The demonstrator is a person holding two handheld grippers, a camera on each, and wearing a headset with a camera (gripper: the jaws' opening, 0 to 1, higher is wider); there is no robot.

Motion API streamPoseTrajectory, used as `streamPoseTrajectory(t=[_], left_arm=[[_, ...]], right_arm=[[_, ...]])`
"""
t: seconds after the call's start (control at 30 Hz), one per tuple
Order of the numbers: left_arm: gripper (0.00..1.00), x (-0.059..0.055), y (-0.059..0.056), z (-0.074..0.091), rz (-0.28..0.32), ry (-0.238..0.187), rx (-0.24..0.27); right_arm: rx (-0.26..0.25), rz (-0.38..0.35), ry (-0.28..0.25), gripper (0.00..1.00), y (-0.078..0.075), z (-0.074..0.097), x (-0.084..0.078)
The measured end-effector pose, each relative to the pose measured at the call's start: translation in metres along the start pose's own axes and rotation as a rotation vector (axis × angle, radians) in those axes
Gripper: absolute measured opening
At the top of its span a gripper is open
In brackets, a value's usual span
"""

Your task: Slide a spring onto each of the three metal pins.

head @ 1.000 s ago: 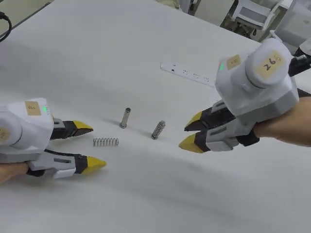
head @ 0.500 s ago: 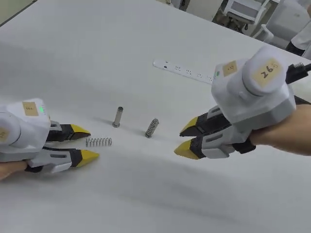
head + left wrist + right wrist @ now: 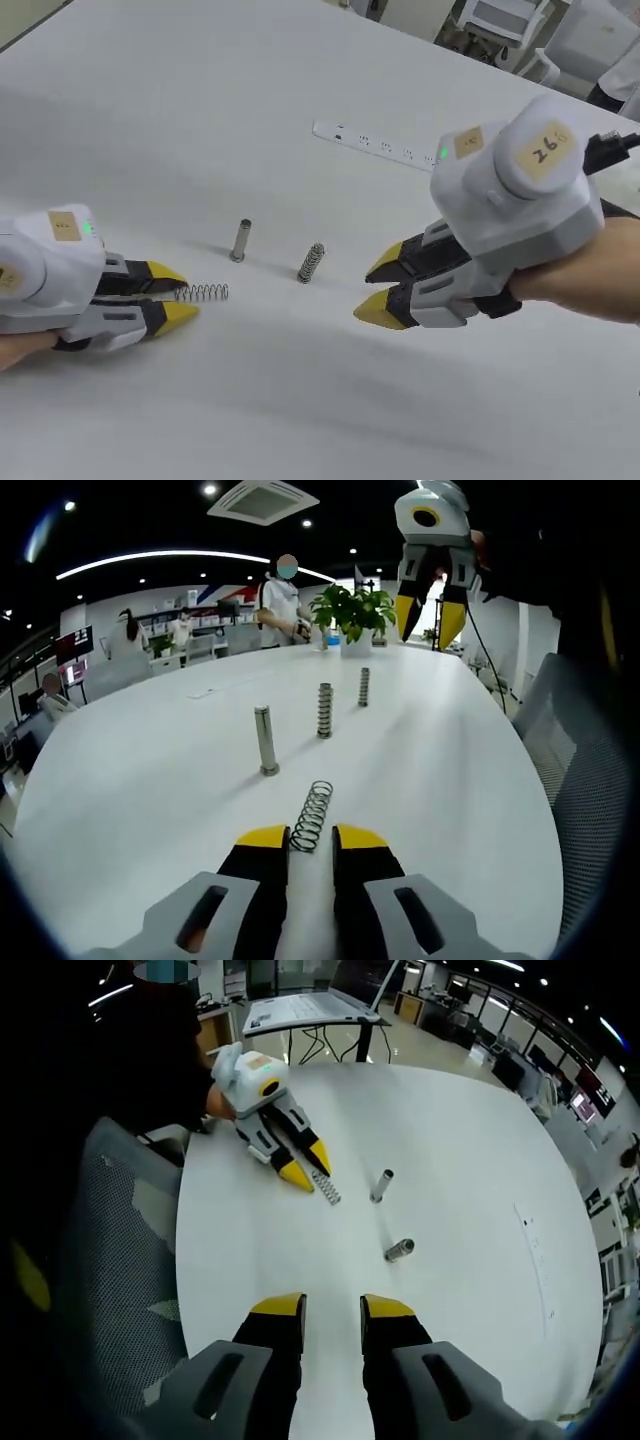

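Lying flat on the white table (image 3: 200, 120), the loose spring (image 3: 205, 292) has its near end between the jaws of the left gripper (image 3: 177, 292). The jaws sit narrowly apart around it; whether they pinch it I cannot tell. Just beyond stands a bare pin (image 3: 240, 240), and right of it a pin wearing a spring (image 3: 311, 263). The right gripper (image 3: 378, 288) hovers at right, released and empty.

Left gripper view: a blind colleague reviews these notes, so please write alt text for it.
A loose spring lies on the white table, its near end between the slightly parted yellow tips of the left gripper. Beyond stand a bare pin, a pin wearing a spring and a third pin; the right gripper hangs open at the top.
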State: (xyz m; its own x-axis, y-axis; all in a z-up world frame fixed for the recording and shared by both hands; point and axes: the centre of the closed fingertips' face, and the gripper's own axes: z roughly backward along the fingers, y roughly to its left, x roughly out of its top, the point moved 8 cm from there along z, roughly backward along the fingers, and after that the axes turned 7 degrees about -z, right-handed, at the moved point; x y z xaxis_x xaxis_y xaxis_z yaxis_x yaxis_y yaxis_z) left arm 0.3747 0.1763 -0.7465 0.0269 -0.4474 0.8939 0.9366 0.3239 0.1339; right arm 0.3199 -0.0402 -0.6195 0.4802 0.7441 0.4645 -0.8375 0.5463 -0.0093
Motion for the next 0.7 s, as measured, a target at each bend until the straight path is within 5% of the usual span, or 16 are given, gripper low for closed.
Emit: streamPoseTrajectory(t=[0.47, 0.7], left_arm=[[0.03, 0.000, -0.001, -0.001, -0.019, 0.007, 0.014], [0.02, 0.007, -0.017, 0.005, -0.029, 0.000, -0.018]], right_arm=[[0.012, -0.005, -0.005, 0.19, 0.002, -0.007, 0.001], [0.026, 0.006, -0.019, 0.19, 0.004, -0.007, 0.007]])
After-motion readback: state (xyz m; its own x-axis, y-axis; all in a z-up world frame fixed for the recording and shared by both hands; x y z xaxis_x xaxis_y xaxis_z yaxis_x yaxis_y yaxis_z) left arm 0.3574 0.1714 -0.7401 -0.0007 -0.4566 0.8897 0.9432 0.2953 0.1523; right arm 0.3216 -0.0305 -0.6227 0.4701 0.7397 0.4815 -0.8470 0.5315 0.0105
